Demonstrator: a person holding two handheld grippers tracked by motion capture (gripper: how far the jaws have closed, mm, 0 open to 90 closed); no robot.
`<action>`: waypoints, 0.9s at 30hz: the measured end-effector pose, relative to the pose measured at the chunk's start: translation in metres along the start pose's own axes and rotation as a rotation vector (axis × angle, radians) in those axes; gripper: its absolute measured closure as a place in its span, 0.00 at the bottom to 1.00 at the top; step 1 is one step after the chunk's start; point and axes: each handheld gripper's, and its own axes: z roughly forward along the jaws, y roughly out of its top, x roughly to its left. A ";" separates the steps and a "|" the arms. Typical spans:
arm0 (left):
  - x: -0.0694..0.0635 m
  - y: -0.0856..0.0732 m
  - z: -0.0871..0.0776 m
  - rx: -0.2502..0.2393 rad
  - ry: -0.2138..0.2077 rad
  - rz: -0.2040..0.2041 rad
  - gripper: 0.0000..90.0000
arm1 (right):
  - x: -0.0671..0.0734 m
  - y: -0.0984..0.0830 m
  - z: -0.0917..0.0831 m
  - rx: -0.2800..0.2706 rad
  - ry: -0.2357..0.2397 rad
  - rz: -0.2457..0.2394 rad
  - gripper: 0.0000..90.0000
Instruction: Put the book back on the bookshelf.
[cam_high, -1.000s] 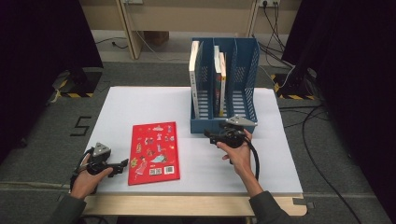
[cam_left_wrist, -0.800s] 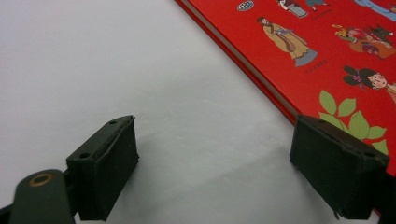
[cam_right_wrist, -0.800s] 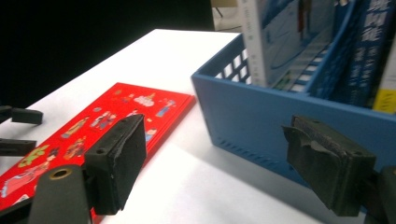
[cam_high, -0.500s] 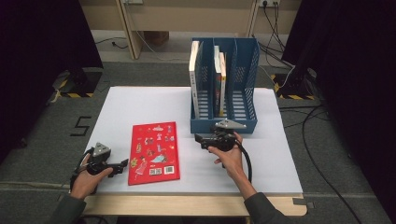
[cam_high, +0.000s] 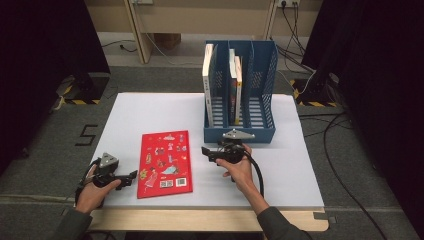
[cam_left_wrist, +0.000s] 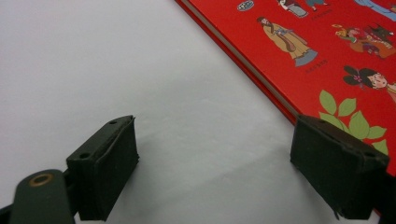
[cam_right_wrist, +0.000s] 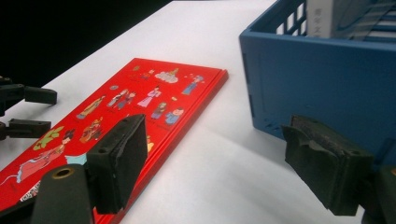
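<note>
2 grippers flank red book (cam_high: 165, 162), left gripper (cam_left_wrist: 224, 163) jaws open, right gripper (cam_right_wrist: 224, 163) jaws open, nothing held

The high view looks from above the person's side, forward and down, far enough to see the whole white table (cam_high: 150, 115). The left gripper view sits very low and close to the table, looking along its 2 black jaws at the edge of the red book (cam_left_wrist: 327, 51). The right gripper view is low too, facing the red book (cam_right_wrist: 140, 102) and the blue rack (cam_right_wrist: 317, 79). All 3 views share the book.
</note>
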 end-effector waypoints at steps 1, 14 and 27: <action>0.000 0.000 0.000 0.000 0.000 0.000 0.15 | 0.001 0.000 0.001 0.004 0.004 0.003 0.25; 0.000 0.001 0.000 0.005 0.000 0.001 0.15 | 0.005 -0.004 0.019 0.037 0.025 0.030 0.26; 0.000 0.003 0.001 0.006 0.008 -0.003 0.16 | 0.014 -0.006 0.036 0.075 0.041 0.016 0.26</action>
